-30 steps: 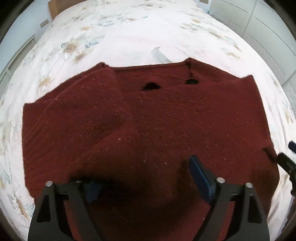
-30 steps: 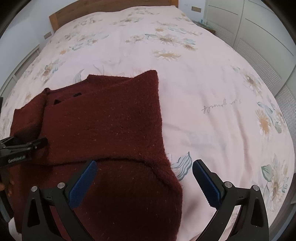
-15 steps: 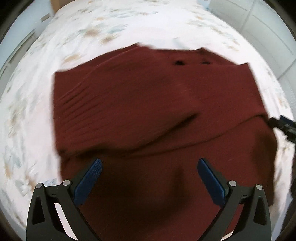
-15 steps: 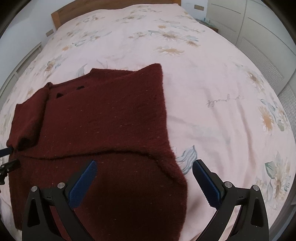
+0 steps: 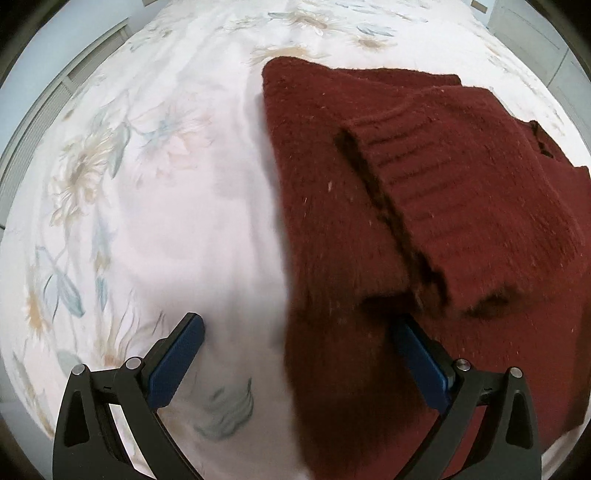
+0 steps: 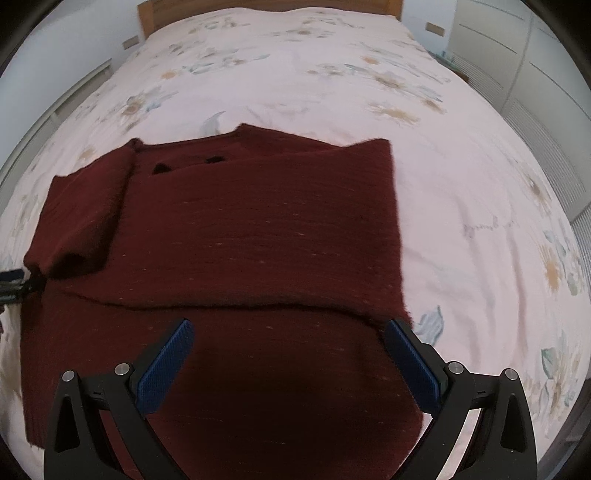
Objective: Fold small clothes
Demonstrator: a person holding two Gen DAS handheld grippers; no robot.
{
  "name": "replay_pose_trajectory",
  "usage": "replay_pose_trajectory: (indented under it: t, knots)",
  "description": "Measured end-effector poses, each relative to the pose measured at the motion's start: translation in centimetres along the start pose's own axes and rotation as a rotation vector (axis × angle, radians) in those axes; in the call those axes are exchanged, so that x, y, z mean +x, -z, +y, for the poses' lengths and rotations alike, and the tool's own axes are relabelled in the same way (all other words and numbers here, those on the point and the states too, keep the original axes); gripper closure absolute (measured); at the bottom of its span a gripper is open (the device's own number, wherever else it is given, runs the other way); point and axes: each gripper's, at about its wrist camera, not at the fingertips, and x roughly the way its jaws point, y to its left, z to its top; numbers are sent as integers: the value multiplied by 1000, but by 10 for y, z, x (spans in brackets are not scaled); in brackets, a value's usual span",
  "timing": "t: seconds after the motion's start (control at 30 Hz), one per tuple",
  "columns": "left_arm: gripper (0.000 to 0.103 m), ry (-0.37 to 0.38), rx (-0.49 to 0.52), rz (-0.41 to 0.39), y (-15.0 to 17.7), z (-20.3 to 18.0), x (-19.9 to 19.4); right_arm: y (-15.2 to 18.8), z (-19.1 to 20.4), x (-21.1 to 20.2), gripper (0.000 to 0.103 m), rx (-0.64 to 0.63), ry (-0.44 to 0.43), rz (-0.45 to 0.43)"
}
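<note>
On the far left of the right wrist view, a bit of the left gripper (image 6: 14, 284) pokes in at the edge, right by the sweater's left side. In its own view the left gripper (image 5: 299, 354) has its jaws spread wide and holds nothing. Its left blue pad (image 5: 173, 363) is over the bed (image 5: 166, 221), and its right pad (image 5: 421, 365) is over the sweater (image 5: 369, 229).

The dark red sweater (image 6: 258, 236) lies flat on the bed (image 6: 461, 184), which has a pale cover with faded flowers. The left sleeve (image 6: 81, 218) is folded in over the body. Seen from the left gripper, that sleeve (image 5: 461, 199) lies on top with its ribbed cuff end near the gripper. Another folded part lies across the middle of the sweater and makes a long edge from side to side. Two dark holes (image 6: 162, 168) show near the neck.

The right gripper (image 6: 288, 365) is over the near part of the sweater. Its jaws are spread wide too, with nothing between them. Its right pad (image 6: 410, 363) is by the sweater's right edge.

At the far end of the bed is a wood headboard (image 6: 266, 7). On the right are white closet doors (image 6: 535, 62).
</note>
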Motion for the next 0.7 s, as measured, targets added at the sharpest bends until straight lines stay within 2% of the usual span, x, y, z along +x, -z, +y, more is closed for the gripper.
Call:
replay_pose_trajectory:
  t: [0.03, 0.2, 0.33, 0.5, 0.7]
  knots:
    - [8, 4, 6, -12, -2, -2, 1, -2, 3, 0, 0, -7, 0, -1]
    - [34, 22, 58, -56, -11, -14, -1, -12, 28, -3, 0, -64, -6, -11]
    - [46, 23, 107, -58, -16, -27, -1, -19, 51, -3, 0, -120, -18, -14]
    - [78, 81, 74, -44, -19, -24, -5, -35, 92, -5, 0, -208, -53, -23]
    - [81, 111, 30, -31, -19, -10, -4, -66, 154, -7, 0, -352, -96, -27]
